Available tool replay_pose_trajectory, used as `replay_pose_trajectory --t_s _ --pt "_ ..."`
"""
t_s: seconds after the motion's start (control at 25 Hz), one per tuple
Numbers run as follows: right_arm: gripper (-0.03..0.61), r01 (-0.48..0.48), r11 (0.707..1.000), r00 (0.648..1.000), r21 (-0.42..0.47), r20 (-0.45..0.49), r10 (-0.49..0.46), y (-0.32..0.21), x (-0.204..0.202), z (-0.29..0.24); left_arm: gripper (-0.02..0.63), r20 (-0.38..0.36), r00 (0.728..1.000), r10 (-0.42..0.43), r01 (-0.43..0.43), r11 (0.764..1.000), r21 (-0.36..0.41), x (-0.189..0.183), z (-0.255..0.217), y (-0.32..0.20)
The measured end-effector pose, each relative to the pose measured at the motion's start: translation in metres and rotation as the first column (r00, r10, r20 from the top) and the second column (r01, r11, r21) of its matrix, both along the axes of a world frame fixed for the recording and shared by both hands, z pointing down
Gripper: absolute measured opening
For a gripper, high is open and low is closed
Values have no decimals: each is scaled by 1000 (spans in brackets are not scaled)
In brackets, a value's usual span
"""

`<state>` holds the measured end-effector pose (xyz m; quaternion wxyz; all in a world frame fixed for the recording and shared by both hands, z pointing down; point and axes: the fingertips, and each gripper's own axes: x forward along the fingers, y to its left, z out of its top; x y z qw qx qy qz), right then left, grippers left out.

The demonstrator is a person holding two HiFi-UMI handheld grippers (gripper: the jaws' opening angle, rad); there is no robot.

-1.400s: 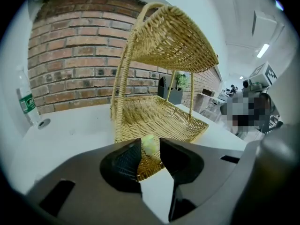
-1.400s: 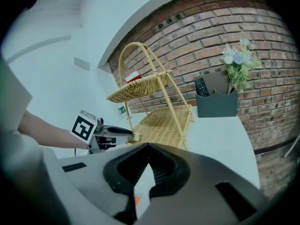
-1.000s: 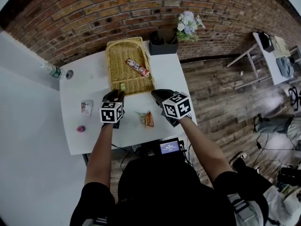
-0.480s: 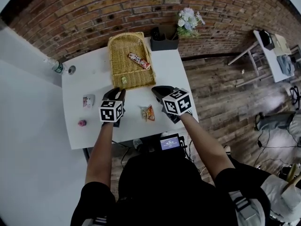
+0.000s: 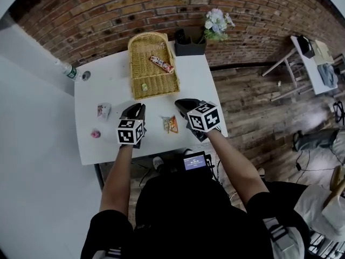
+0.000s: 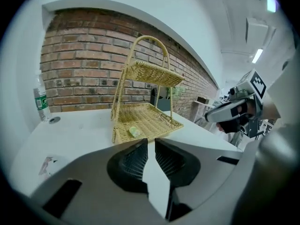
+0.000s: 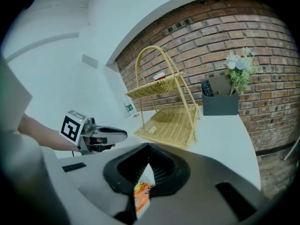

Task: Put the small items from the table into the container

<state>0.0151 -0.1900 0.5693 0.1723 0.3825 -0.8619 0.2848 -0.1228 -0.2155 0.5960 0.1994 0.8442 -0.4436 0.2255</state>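
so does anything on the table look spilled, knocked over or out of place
Nothing stands out. The basket stands upright, the water bottle too, and nothing is spilled. The orange packet, white packet and pink item simply lie loose on the table.

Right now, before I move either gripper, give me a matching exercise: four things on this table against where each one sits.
Things:
1. green item
2. red snack bar
3. orange packet
4. water bottle

Places:
A. far left corner of the table
B. top shelf of the basket
C. bare table, in front of the basket
D. bottom shelf of the basket

Pairs: 1-D, 2-B, 3-C, 4-A
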Motion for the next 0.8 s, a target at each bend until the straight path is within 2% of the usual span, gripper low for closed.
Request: replay_pose_trajectory --t_s 0.28,0.8 --pt "14 -4 1000 1000 4 1 4 16 -1 -3 9 -35 999 7 -6 1000 27 7 -14 19" --pt "14 -24 1000 1000 5 6 24 29 2 -1 8 -96 994 44 -40 998 47 20 -22 41"
